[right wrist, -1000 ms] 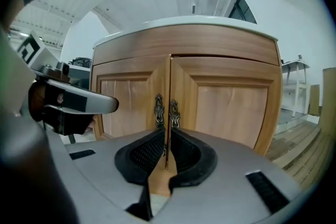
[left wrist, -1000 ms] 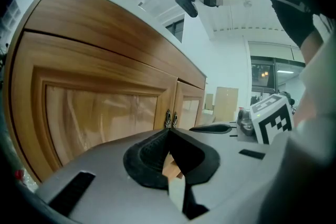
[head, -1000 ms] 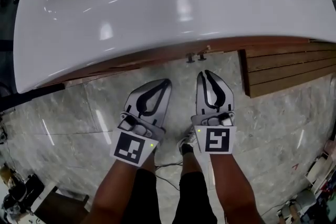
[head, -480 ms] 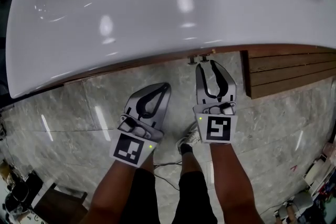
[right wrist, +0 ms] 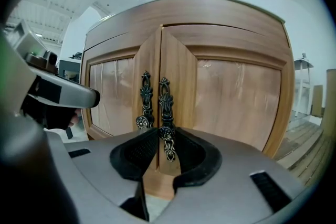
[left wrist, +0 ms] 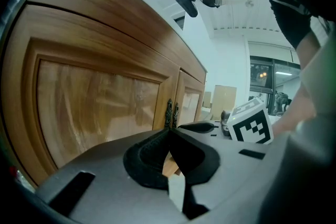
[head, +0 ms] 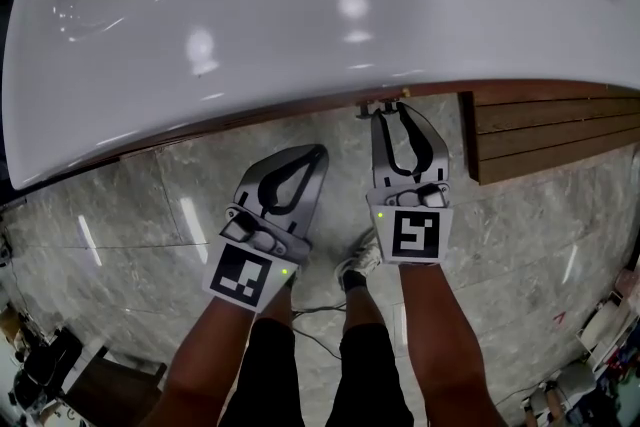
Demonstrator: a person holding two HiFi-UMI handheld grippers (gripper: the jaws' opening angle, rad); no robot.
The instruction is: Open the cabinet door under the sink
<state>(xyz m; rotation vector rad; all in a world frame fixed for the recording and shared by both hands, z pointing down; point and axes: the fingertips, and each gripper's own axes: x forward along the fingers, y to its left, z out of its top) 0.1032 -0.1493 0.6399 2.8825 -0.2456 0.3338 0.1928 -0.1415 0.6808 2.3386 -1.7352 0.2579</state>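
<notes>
The wooden cabinet under the white sink counter [head: 300, 15] has two doors, both closed, with dark ornate handles [head: 380, 105] side by side at the centre seam. In the right gripper view the right door's handle [right wrist: 165, 105] hangs straight ahead, beside the left door's handle [right wrist: 145, 99]. My right gripper [right wrist: 167, 135] has its closing jaws round that right handle's lower knob, tips against it on both sides. My left gripper [head: 320, 152] is shut on nothing, held back from the left door [left wrist: 94, 107], to the left of the right gripper [left wrist: 197, 127].
A slatted wooden panel [head: 550, 130] runs along the floor right of the cabinet. The marble floor [head: 140, 215] spreads below, with the person's shoe [head: 360, 265] and a thin cable between the arms. Dark clutter sits at the lower left corner [head: 35, 365].
My right gripper has moved forward to the handles; its jaws parted from shut and now sit round the right handle's knob. The left gripper has hardly moved.
</notes>
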